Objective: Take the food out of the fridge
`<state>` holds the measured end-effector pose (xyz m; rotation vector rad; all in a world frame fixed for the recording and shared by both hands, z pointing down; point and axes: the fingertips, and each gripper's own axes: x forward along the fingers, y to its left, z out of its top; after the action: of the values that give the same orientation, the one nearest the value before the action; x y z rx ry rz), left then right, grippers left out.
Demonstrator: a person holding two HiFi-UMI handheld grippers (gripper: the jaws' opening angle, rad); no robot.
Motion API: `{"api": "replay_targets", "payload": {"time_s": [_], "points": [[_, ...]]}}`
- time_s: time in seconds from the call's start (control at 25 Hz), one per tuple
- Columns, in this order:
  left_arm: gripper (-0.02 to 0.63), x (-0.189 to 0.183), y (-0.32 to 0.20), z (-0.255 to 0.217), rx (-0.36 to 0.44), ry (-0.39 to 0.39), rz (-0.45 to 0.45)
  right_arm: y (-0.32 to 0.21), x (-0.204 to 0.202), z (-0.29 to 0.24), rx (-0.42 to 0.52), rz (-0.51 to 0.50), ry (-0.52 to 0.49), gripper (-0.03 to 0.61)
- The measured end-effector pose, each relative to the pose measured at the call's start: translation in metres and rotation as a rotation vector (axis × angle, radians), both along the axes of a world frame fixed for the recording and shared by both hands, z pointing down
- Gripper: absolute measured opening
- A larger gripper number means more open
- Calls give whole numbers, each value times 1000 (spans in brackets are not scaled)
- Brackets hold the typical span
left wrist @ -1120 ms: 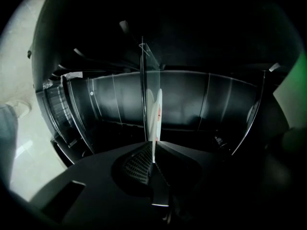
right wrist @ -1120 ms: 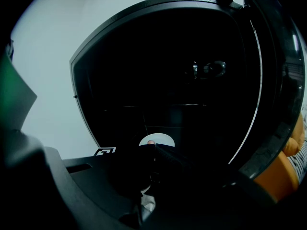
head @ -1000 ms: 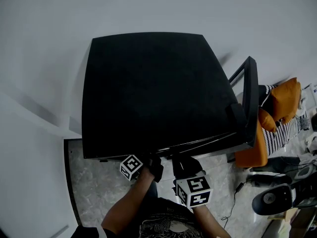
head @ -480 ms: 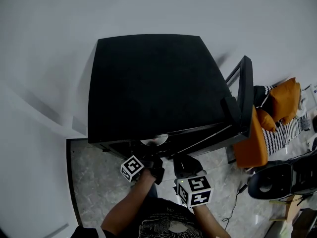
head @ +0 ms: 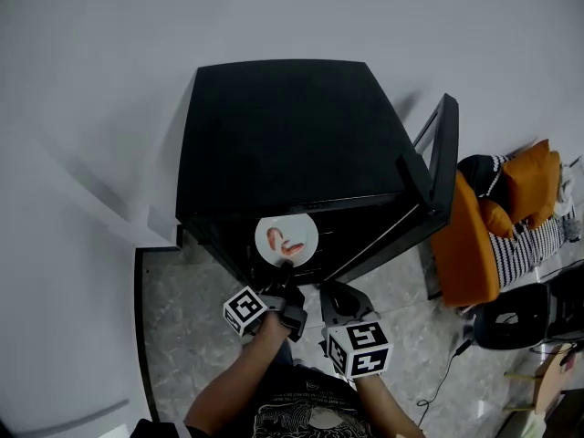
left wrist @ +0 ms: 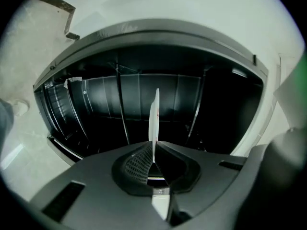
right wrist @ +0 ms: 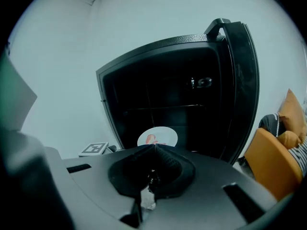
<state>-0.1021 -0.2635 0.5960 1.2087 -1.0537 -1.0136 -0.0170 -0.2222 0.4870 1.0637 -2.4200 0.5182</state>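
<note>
Pinching the near rim of a white plate (head: 287, 238), the left gripper (head: 286, 273) holds it and its reddish food (head: 281, 243) just outside the fridge (head: 292, 135) opening. Beside it, the right gripper (head: 334, 293) has its jaws together on nothing. Beyond them, the fridge door (head: 444, 162) stands open.

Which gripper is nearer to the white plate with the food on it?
Left. The left gripper is clamped on the near rim of the white plate. The right gripper is shut and empty, clear of the plate, below and to its right.
</note>
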Motion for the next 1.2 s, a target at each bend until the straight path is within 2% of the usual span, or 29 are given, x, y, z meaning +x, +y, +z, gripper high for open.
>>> {"api": "replay_targets", "payload": {"time_s": [0.56,0.72,1.2], "points": [[23,16,66,-62,96,-30,-14,55,13,-13,28,-21,-66,21],[23,23,87,-81,143,3,-27,73,17,-15,35,-28,-82,21],[23,44,148,-113,158,-6,-57,117,30,-26,70,-62,-121,21]]}}
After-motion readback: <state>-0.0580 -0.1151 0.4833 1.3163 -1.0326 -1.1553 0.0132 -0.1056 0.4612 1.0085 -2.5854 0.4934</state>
